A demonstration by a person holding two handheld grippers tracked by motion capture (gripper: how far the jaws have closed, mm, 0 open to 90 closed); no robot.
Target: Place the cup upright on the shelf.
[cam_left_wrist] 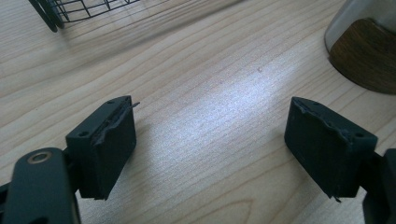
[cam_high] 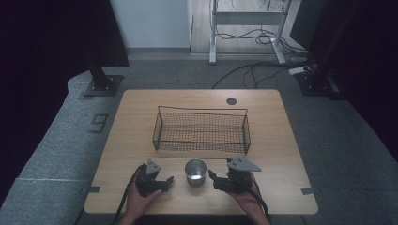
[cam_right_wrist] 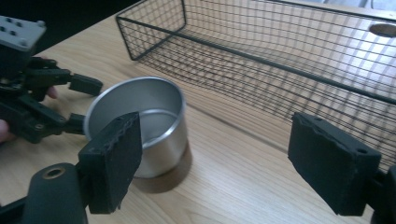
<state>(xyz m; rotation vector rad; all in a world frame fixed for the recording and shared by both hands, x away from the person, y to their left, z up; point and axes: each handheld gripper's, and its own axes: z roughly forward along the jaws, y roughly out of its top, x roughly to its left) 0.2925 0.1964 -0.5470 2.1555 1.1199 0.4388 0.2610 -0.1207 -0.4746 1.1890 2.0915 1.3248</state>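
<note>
Metal cup (cam_high: pixel 195 171) stands untouched between the left hand-held gripper (cam_high: pixel 165 183) and right hand-held gripper (cam_high: pixel 213 179), both spread wide.

Light wood table (cam_high: pixel 277 140) with a round grommet hole (cam_high: pixel 231 101) near its far edge, standing on grey carpet (cam_high: pixel 342 140). Black curtains (cam_high: pixel 47 42) hang left and right. White wall (cam_high: pixel 150 23) behind, white desk frame (cam_high: pixel 246 28) beside it, black cables (cam_high: pixel 256 70) on the floor. Two black stand bases (cam_high: pixel 101 84). Dim lighting.
</note>
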